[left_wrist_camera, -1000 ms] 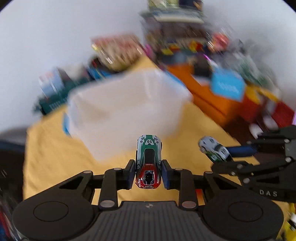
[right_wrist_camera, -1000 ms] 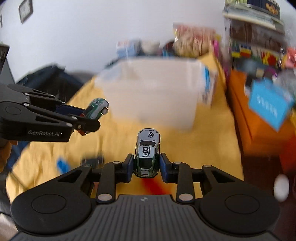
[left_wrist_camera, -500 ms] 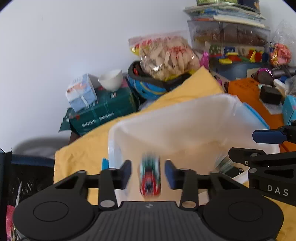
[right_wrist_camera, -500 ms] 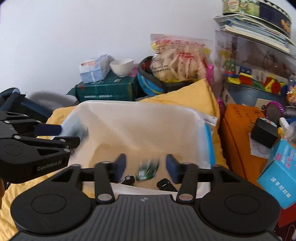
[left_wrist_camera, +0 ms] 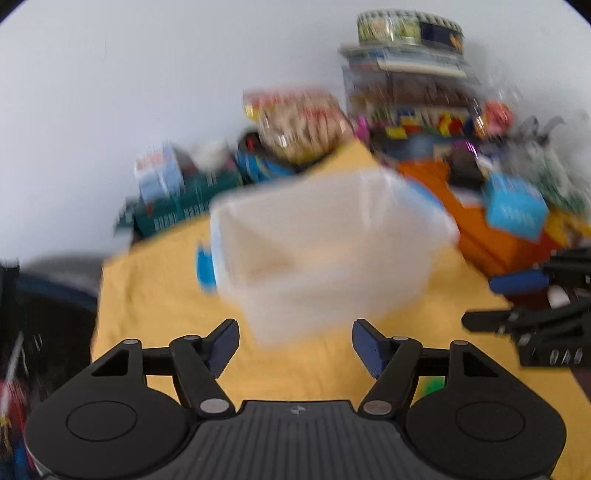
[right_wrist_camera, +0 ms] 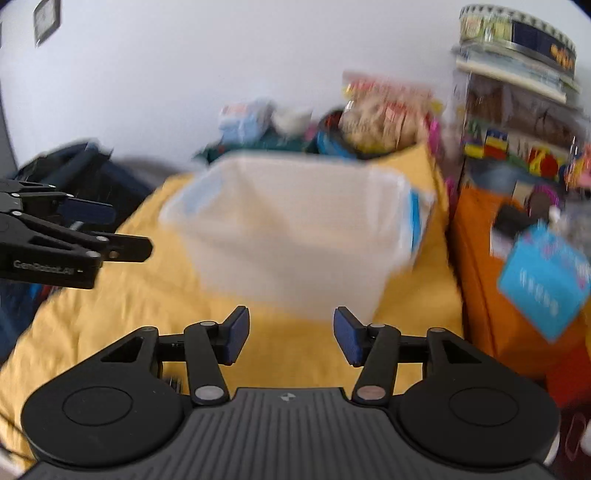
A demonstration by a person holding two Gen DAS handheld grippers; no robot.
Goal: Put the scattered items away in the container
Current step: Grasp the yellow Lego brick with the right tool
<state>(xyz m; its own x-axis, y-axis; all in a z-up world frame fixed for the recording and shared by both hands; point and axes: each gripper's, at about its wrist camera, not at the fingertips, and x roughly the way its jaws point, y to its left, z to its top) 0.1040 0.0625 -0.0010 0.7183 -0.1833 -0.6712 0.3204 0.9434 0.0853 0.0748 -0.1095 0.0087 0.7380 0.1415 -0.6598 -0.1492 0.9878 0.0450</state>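
Note:
A translucent white plastic container (left_wrist_camera: 332, 251) stands on the yellow cloth (left_wrist_camera: 155, 306); it also shows in the right wrist view (right_wrist_camera: 295, 229). Both views are blurred by motion. My left gripper (left_wrist_camera: 294, 345) is open and empty, a short way in front of the container. My right gripper (right_wrist_camera: 290, 336) is open and empty, also in front of it. Each gripper shows in the other's view, the right one (left_wrist_camera: 517, 302) at the right edge, the left one (right_wrist_camera: 92, 236) at the left edge. No toy cars are visible; the container's inside is hidden.
Clutter lines the wall behind the container: a snack bag (left_wrist_camera: 299, 125), a green box (left_wrist_camera: 184, 210), stacked books and a tin (left_wrist_camera: 406, 33). An orange surface (right_wrist_camera: 480, 266) with a blue box (right_wrist_camera: 543, 280) lies to the right. A dark bag (right_wrist_camera: 85, 173) sits at the left.
Both grippers held toy cars a second ago, opened over the container and dropped them in. Now both have drawn back from the container, open and empty.

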